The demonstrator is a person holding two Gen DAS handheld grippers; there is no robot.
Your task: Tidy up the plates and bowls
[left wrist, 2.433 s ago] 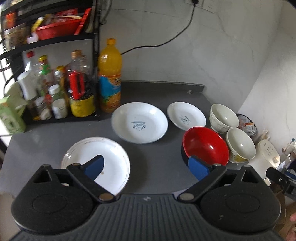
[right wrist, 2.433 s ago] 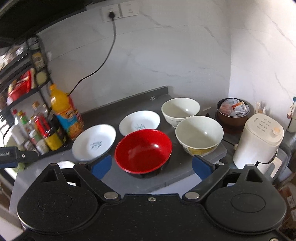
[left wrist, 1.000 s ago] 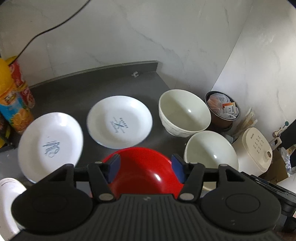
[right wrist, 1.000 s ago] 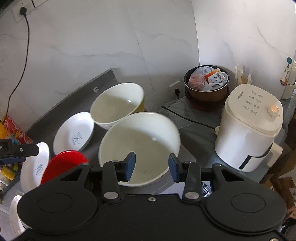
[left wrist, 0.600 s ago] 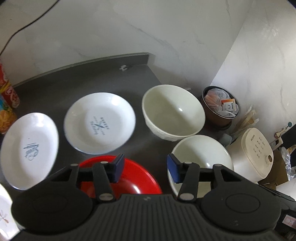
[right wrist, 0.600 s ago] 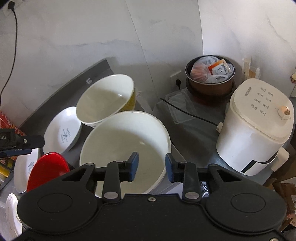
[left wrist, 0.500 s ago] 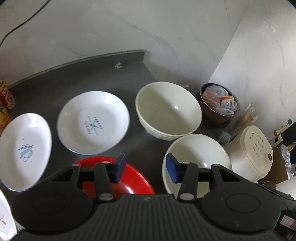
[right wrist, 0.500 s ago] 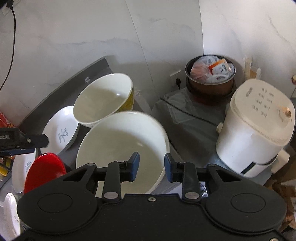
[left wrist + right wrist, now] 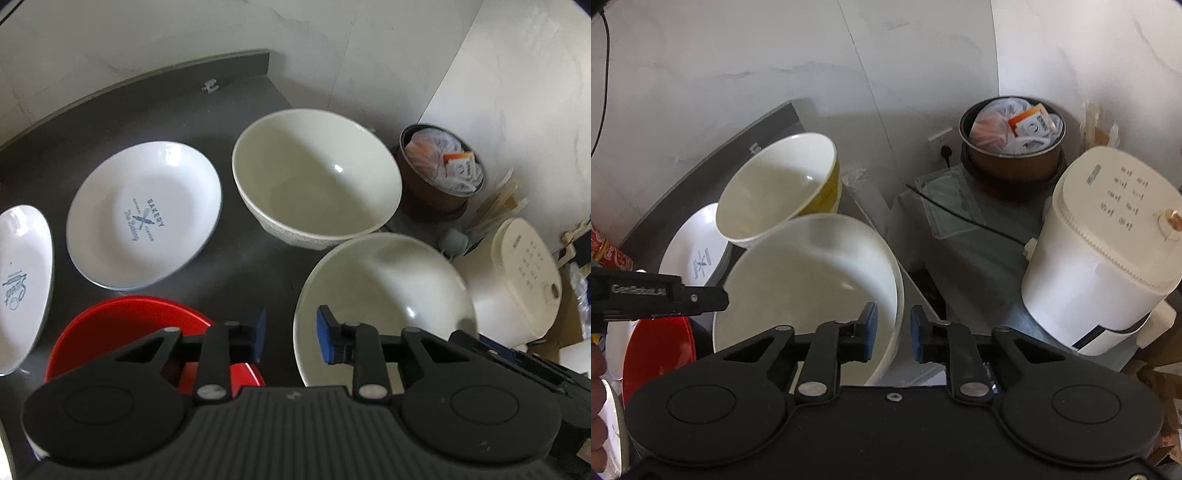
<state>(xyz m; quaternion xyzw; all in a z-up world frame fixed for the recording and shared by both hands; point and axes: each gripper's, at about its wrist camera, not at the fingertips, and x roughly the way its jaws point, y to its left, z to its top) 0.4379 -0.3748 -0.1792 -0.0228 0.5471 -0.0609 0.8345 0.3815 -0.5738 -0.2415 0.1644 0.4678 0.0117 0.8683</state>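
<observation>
The right gripper [image 9: 889, 334] is being held over the rim of the near cream bowl [image 9: 809, 280], one blue pad inside the wall and one outside; the jaws are narrowed around the rim with small gaps showing, so a firm pinch is not yet being made. A rim grip is probably being chosen because the bowl is too wide to span. The left gripper [image 9: 290, 334] is being kept empty and partly parted, above the gap between the red bowl [image 9: 122, 325] and that same cream bowl [image 9: 384, 295], likely in readiness for the red bowl or for steadying.

Farther off, a second cream bowl [image 9: 317, 177] is sitting upright on the dark countertop [image 9: 243, 258], just beyond the near one, a likely nesting target. To its left, a white plate [image 9: 144, 218] printed with "BAKERY" is lying flat, and another white plate [image 9: 22, 284] is lying at the left edge. At the right, a white appliance [image 9: 1108, 243] and a brown pot [image 9: 1012, 147] holding packets are standing below the counter.
</observation>
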